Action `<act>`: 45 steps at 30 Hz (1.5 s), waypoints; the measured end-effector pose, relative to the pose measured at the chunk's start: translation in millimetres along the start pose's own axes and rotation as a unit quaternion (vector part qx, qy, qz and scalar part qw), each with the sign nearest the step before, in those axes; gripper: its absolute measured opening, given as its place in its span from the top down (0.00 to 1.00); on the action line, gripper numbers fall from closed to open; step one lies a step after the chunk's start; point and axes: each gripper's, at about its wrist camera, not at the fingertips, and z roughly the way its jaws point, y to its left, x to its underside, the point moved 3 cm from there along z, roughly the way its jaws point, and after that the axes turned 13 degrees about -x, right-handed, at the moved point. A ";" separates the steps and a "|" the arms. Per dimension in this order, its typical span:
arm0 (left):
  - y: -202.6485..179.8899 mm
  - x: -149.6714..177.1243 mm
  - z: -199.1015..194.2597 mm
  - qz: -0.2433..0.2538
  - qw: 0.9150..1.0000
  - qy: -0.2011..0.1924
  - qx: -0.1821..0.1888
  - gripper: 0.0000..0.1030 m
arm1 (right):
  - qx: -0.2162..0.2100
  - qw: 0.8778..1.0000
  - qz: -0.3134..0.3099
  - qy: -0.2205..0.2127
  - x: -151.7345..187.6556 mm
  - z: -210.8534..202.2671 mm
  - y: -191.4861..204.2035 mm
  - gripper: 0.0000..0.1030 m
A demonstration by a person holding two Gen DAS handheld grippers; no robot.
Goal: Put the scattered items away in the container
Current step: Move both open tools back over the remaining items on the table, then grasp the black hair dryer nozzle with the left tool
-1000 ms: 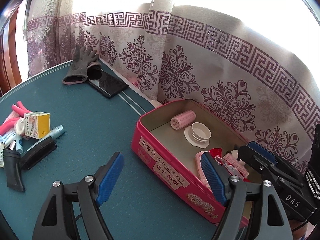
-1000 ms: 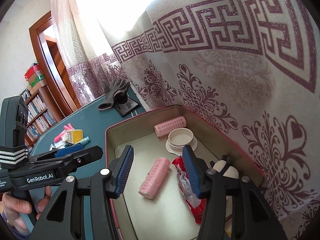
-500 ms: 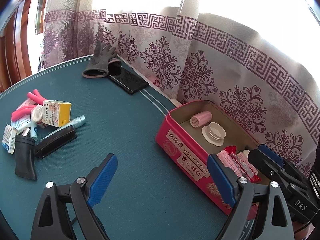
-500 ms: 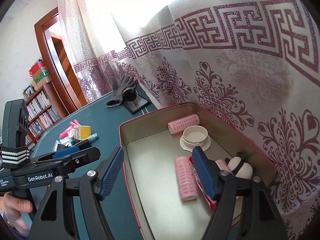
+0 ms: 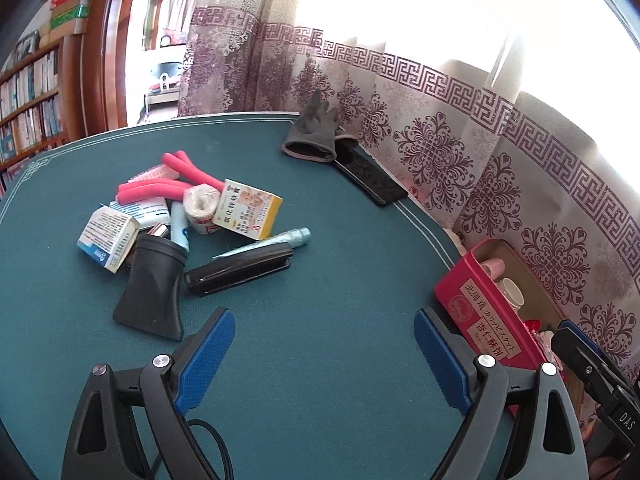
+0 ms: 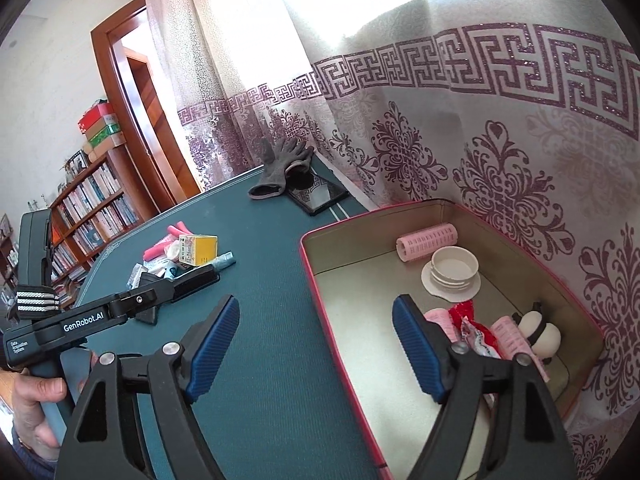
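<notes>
A red tin (image 5: 472,300) stands at the table's right by the curtain; the right wrist view shows its rim (image 6: 320,276) and inside it a pink roller (image 6: 427,242), a white lid (image 6: 454,270), a red wrapper (image 6: 470,330) and a round white item (image 6: 538,332). A pile lies on the green table at the left: a yellow box (image 5: 248,208), pink foam rollers (image 5: 160,188), a tape roll (image 5: 200,208), a blue-white box (image 5: 107,238), a black scraper (image 5: 154,286), a black comb (image 5: 240,269), a tube (image 5: 280,240). My left gripper (image 5: 324,364) is open and empty, facing the pile. My right gripper (image 6: 316,348) is open and empty over the tin's near rim.
A grey glove (image 5: 314,136) lies on a black phone (image 5: 370,178) at the table's far edge by the patterned curtain (image 5: 500,152). A bookshelf (image 6: 92,212) and a wooden door frame stand beyond the table. The left gripper's body (image 6: 100,316) lies left of my right gripper.
My left gripper has swung left, from the tin toward the pile. My right gripper has pulled back from inside the tin; the pink roller it released lies by the red wrapper.
</notes>
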 end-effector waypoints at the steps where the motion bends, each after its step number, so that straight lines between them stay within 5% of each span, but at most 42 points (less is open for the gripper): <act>1: 10.8 -0.7 0.0 -0.007 1.000 -0.002 -0.010 0.10 | -0.004 1.000 -0.003 0.003 0.5 3.7 4.6 0.20; 14: 139.0 -6.3 -1.0 -0.119 0.989 -0.017 -0.086 0.10 | -0.044 0.996 -0.046 0.054 13.4 49.4 60.7 0.20; 22: 196.9 -23.2 -24.6 -0.159 0.970 -0.070 -0.170 0.05 | -0.060 0.994 -0.054 0.076 19.1 70.6 74.6 0.20; 26: 185.0 -18.2 -6.1 -0.142 0.978 -0.049 -0.143 0.01 | -0.065 0.993 -0.056 0.086 22.4 79.3 77.7 0.20; 31: 128.0 -13.6 22.7 -0.038 0.993 -0.034 -0.104 0.01 | -0.063 0.992 -0.056 0.093 24.0 84.2 75.6 0.20; 36: 91.1 -9.9 52.5 0.044 0.993 -0.019 -0.109 0.01 | -0.056 0.993 -0.046 0.097 24.4 88.7 67.7 0.20; 45: 99.2 -8.1 83.2 0.040 0.993 0.012 -0.108 0.08 | -0.052 0.991 -0.063 0.110 26.2 105.9 68.6 0.20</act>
